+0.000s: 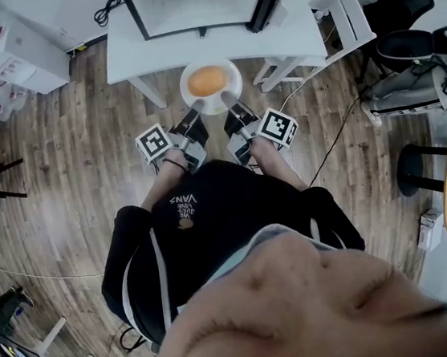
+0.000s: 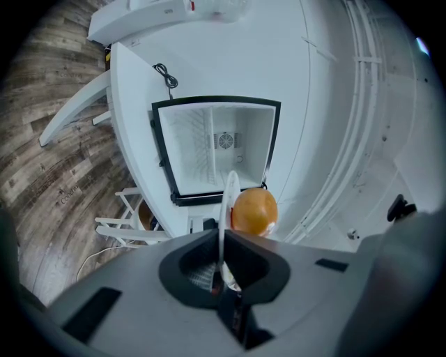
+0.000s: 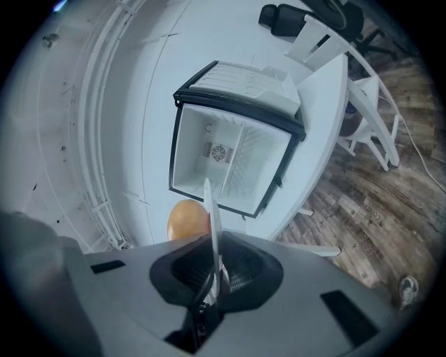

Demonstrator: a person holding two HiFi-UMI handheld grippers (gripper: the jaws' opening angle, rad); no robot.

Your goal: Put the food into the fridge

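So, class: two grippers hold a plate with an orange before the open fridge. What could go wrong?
The orange sits loose on the plate; a tilt could roll it off. The left gripper and right gripper pinch only its rim, so uneven moves might twist it free. The plate could clip the fridge frame.

1. My left gripper point(image 2: 221, 244) has its dark fingers point(image 2: 261, 272) pinched on the rim of a thin white plate point(image 2: 228, 192), which I see edge-on.
2. A round orange food item point(image 2: 254, 211) rests against the plate's right face.
3. Beyond them, a small black-framed white fridge point(image 2: 216, 150) stands open on the white worktop point(image 2: 132, 139).
4. Brown wood-plank floor point(image 2: 49, 160) shows at left.
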